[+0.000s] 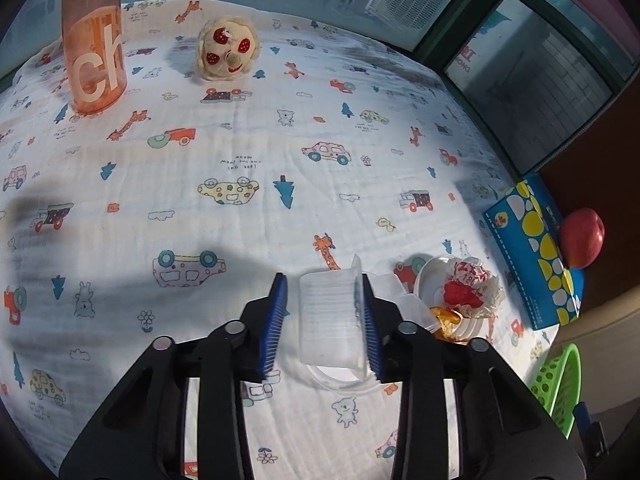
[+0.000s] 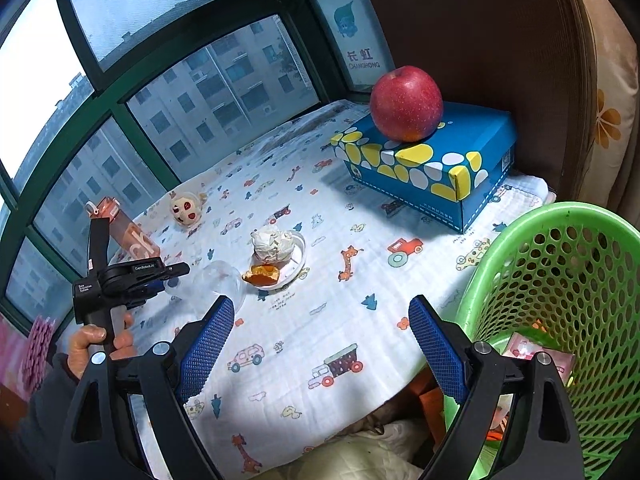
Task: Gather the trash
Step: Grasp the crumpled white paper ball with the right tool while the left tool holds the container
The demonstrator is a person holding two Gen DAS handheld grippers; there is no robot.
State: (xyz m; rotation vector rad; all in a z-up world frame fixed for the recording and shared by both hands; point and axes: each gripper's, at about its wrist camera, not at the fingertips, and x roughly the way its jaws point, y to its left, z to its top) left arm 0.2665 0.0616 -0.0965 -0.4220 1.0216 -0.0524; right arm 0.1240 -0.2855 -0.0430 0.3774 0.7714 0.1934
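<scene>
A clear plastic cup (image 1: 330, 320) lies on its side on the printed cloth, between the blue pads of my left gripper (image 1: 322, 320). The right pad touches the cup; the left pad stands a little apart, so the jaws are open around it. The cup shows in the right wrist view (image 2: 218, 280) in front of the left gripper (image 2: 176, 276). A white plate (image 1: 430, 280) holds a crumpled wrapper (image 1: 476, 288) and orange peel (image 1: 446, 318); they also show in the right wrist view (image 2: 272, 246). My right gripper (image 2: 322, 344) is open and empty beside the green basket (image 2: 560, 280).
An orange water bottle (image 1: 94, 52) and a small plush toy (image 1: 228, 48) stand at the far side. A blue box (image 2: 432, 164) with a red apple (image 2: 406, 104) on it sits at the right. The basket holds some wrappers (image 2: 536, 354). Windows ring the far edge.
</scene>
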